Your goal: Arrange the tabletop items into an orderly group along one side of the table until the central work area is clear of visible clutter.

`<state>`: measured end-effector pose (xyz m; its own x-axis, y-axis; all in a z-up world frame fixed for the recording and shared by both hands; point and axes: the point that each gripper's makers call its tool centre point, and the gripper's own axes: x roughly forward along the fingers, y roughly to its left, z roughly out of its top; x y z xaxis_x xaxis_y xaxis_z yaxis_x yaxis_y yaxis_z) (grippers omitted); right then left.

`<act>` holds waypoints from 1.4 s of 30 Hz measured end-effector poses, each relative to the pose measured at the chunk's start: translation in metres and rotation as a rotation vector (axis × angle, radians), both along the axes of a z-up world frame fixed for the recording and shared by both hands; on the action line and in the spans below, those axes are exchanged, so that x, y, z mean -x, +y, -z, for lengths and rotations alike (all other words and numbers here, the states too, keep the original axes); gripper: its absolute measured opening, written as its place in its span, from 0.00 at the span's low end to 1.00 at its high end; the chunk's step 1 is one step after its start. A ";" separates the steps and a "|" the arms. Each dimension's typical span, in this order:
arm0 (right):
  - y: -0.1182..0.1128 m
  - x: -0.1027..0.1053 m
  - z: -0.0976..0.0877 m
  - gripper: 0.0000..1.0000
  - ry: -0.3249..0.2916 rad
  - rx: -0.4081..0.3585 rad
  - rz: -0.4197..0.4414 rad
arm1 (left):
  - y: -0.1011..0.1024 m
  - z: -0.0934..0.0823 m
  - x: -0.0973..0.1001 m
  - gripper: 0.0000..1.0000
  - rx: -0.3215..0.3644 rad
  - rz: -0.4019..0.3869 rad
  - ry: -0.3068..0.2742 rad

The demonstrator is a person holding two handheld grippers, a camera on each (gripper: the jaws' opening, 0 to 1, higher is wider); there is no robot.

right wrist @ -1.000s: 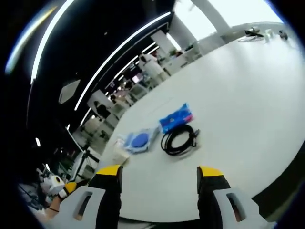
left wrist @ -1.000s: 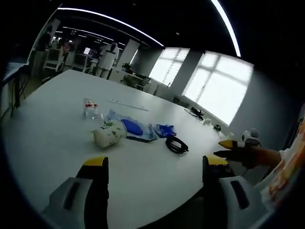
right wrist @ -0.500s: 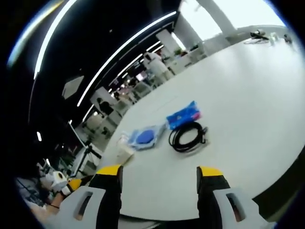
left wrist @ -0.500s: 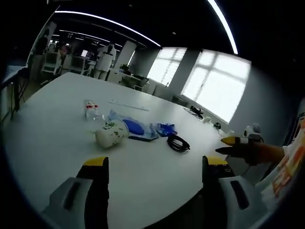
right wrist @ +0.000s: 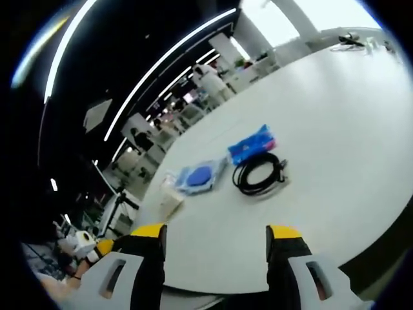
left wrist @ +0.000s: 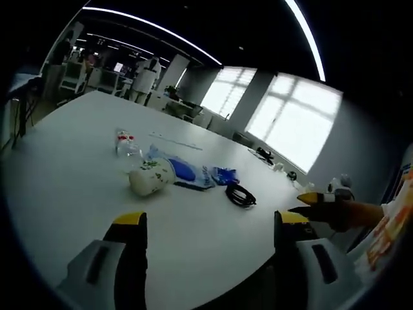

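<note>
No label text is legible at this resolution. The white tabletop (left wrist: 71, 174) carries a loose cluster: a small clear bottle (left wrist: 124, 143) with a red-marked label, a white cup (left wrist: 150, 179) with green print lying on its side, a clear bag with a blue disc (left wrist: 182, 173), a blue packet (left wrist: 223, 175) and a coiled black cable (left wrist: 240, 195). The left gripper (left wrist: 206, 223) and right gripper (right wrist: 216, 234) both hover with jaws apart, holding nothing. The room is a dim open office with ceiling light strips (left wrist: 155, 27) and bright windows (left wrist: 293, 116).
</note>
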<state>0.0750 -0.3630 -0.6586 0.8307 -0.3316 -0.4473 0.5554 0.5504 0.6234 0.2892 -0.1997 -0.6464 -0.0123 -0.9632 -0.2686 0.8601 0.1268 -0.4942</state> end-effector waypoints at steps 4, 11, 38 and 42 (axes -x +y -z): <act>0.004 -0.009 0.003 0.63 -0.026 -0.027 0.003 | -0.003 -0.004 0.000 0.81 0.039 -0.004 0.069; 0.008 -0.019 0.004 0.62 -0.015 -0.035 -0.024 | -0.005 0.002 0.005 0.81 0.012 0.032 0.038; -0.041 0.012 0.004 0.62 0.015 -0.050 -0.078 | 0.004 0.027 -0.015 0.78 -0.120 -0.074 -0.049; -0.050 0.010 0.007 0.61 0.013 -0.063 -0.084 | 0.006 0.031 -0.020 0.78 -0.146 -0.097 -0.055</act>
